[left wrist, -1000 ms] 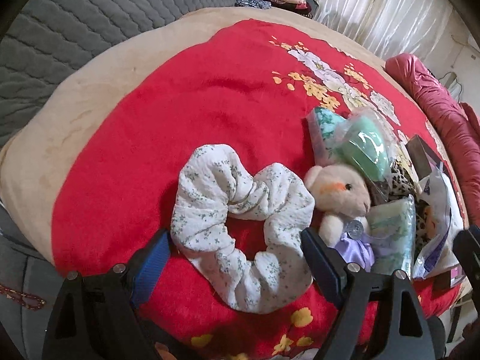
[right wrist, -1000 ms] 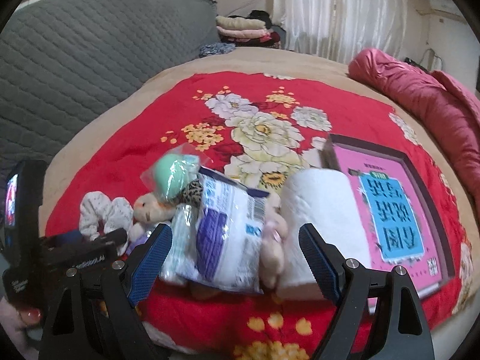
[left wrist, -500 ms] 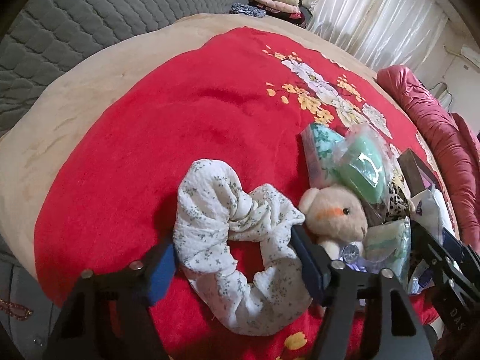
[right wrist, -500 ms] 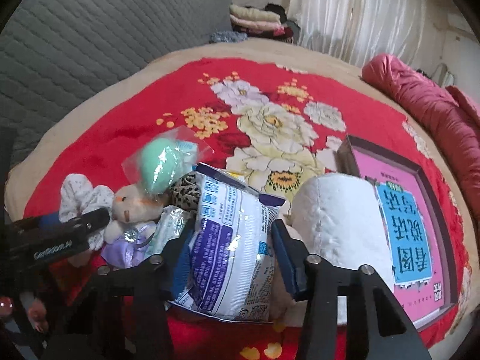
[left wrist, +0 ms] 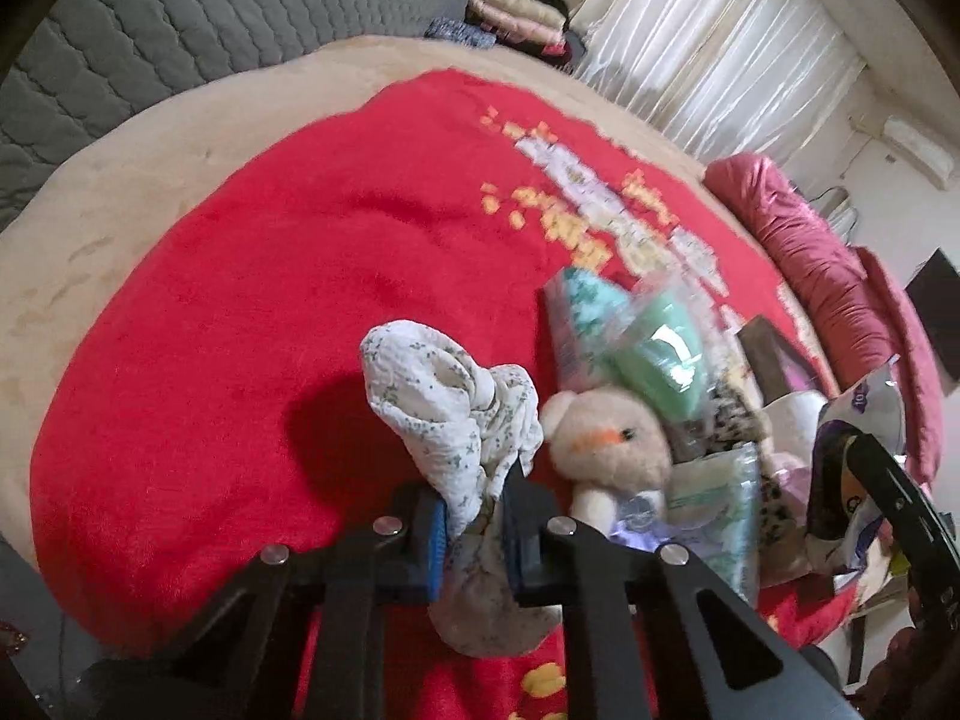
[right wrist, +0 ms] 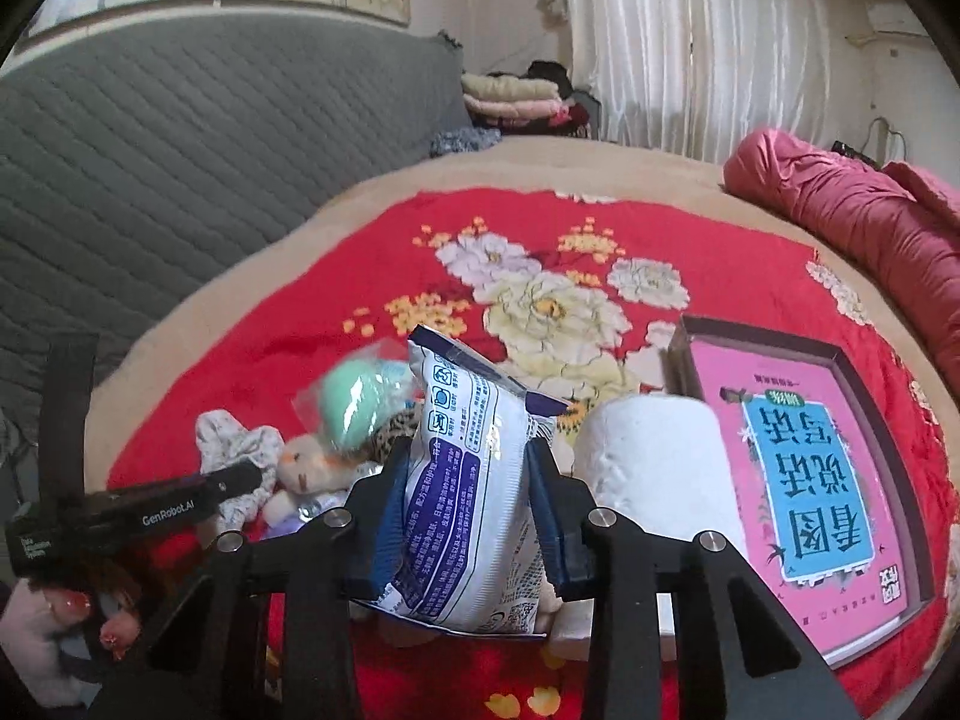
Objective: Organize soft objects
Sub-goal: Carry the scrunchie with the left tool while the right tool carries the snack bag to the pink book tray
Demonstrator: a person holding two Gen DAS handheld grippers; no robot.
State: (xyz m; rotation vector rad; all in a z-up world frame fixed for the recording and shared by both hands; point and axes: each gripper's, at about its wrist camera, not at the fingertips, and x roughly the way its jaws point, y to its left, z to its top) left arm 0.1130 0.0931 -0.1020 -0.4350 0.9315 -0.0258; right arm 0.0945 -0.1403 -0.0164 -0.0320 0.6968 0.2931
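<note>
My left gripper (left wrist: pixel 474 531) is shut on a white floral scrunchie (left wrist: pixel 447 402), bunched up between its blue pads and lifted off the red blanket (left wrist: pixel 240 324). My right gripper (right wrist: pixel 468 504) is shut on a white and purple plastic pack (right wrist: pixel 468 480) and holds it upright. Beside the scrunchie lie a small beige plush toy (left wrist: pixel 606 438), a bagged green sponge (left wrist: pixel 660 360) and a tissue pack (left wrist: pixel 714 498). The scrunchie (right wrist: pixel 240 444) and the plush toy (right wrist: pixel 306 462) also show in the right wrist view.
A white paper roll (right wrist: pixel 654 462) lies right of the pack, next to a box with a pink book (right wrist: pixel 798 456). A crimson quilt (right wrist: pixel 852 210) lies along the right edge. A grey quilted headboard (right wrist: pixel 180 138) stands to the left. Folded clothes (right wrist: pixel 516 96) are stacked at the back.
Both grippers have closed: the left on the scrunchie, the right on the plastic pack. Both items have been raised off the blanket.
</note>
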